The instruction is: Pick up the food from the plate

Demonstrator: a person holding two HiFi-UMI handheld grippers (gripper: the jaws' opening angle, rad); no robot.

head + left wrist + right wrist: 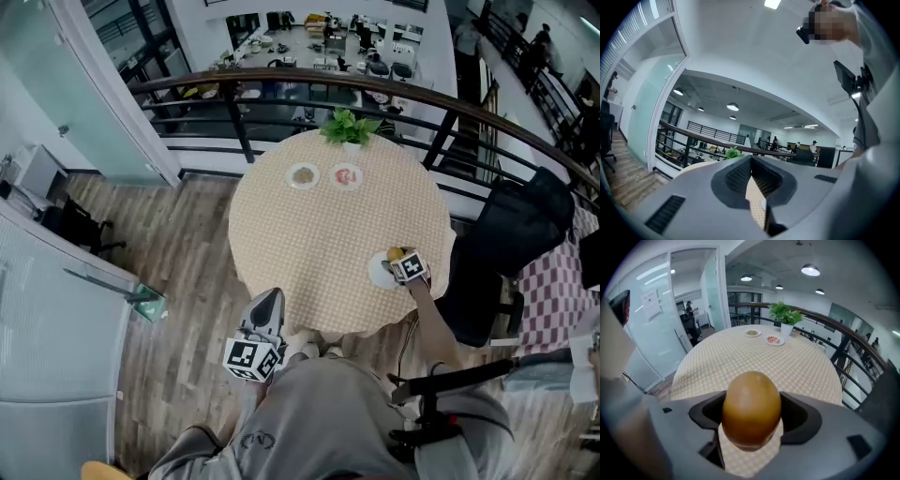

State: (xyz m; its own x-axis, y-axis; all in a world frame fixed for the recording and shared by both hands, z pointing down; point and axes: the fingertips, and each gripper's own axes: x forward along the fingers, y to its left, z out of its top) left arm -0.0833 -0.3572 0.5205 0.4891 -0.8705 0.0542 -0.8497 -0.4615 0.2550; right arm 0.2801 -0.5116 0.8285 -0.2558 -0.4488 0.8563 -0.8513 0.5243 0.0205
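grey clothing (319,412) and the left gripper (269,300) sit nearest us in the head view, off the table (309,234) at its near edge, well apart from the job. the right gripper (406,264) is at the plate (378,273) on the table's right side, with the brown food (397,253) at its tip.

left gripper view: jaws together with nothing between them, only checked cloth (754,201) past them.

right gripper view: jaws clamp the egg-shaped food on two sides. its long axis runs along the jaws, away from us. we judge the grip made; next comes a straight lift, right side only.
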